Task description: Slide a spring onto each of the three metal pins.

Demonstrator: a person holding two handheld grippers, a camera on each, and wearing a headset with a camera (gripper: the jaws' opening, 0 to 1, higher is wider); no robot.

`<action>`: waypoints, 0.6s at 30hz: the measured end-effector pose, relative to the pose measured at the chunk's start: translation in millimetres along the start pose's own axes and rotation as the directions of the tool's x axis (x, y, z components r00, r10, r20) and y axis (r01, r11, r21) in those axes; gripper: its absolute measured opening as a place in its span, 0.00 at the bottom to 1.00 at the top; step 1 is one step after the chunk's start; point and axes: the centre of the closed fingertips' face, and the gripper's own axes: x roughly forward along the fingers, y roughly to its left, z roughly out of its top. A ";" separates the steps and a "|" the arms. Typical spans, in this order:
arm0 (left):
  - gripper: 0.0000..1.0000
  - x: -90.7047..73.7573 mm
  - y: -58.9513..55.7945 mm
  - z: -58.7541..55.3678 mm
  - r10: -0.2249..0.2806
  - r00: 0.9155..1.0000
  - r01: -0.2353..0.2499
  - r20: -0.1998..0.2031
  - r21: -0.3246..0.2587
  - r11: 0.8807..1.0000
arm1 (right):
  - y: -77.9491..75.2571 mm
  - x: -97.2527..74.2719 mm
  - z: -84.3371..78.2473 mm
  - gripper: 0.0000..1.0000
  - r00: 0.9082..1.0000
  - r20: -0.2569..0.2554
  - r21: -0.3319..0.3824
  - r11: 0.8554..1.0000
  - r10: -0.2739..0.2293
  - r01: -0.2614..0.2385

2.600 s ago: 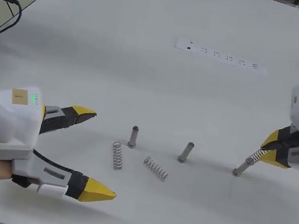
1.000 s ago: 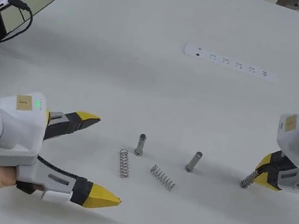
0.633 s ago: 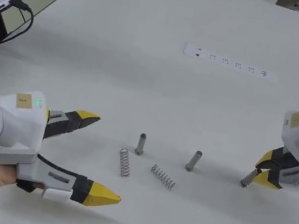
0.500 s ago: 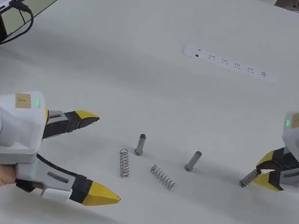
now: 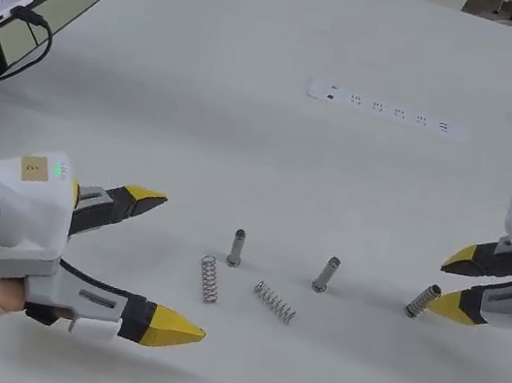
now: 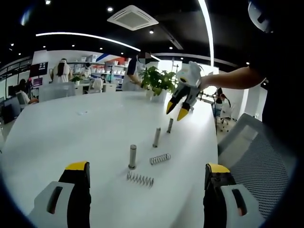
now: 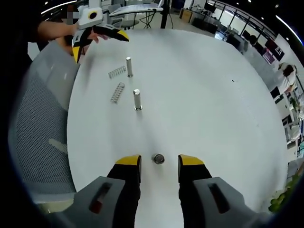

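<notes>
Tabletop [image 5: 256, 74]: white and broad; it carries every part of the job.

Left gripper [image 5: 163, 263]: held in a hand at the near left corner in the head view. Its yellow-tipped jaws are spread wide with nothing between them. It points across the tabletop toward the pins and is well apart from them.

Right gripper [image 5: 450, 280]: at the right edge in the head view. Its jaws are parted and grip nothing.

Power strip [image 5: 386, 109]: white, lying flat at the far side, well apart from both grippers.

Sprung pin [image 5: 423, 300]: the rightmost pin, standing upright with a spring coiled round its shaft. In the right gripper view it sits end-on in the gap between the two yellow tips, and neither jaw touches it. In the head view it stands just beside the nearer tip.

Middle pin [image 5: 325, 274]: bare metal, upright, between the sprung pin and the left pin.

Left pin [image 5: 236, 247]: bare metal, upright, the nearest pin to the left gripper.

First loose spring [image 5: 210, 279]: lying flat, just beside the left pin's base on the person's side.

Second loose spring [image 5: 274, 302]: lying flat, near the person, in front of the gap between the two bare pins.
</notes>
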 end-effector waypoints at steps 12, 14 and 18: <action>0.98 2.3 -2.6 1.5 -0.008 1.000 0.008 -0.004 0.000 1.000 | 13.9 -13.6 4.0 0.30 0.986 0.161 0.168 0.986 -0.043 0.015; 0.98 2.6 -2.4 1.2 -0.007 1.000 0.007 -0.008 0.006 1.000 | 15.6 -16.2 7.2 0.30 0.982 0.183 0.178 0.984 -0.052 0.019; 0.98 3.1 -2.8 2.3 -0.010 1.000 0.010 -0.006 0.005 1.000 | 17.8 -20.3 16.8 0.30 0.964 0.256 0.230 0.973 -0.074 0.013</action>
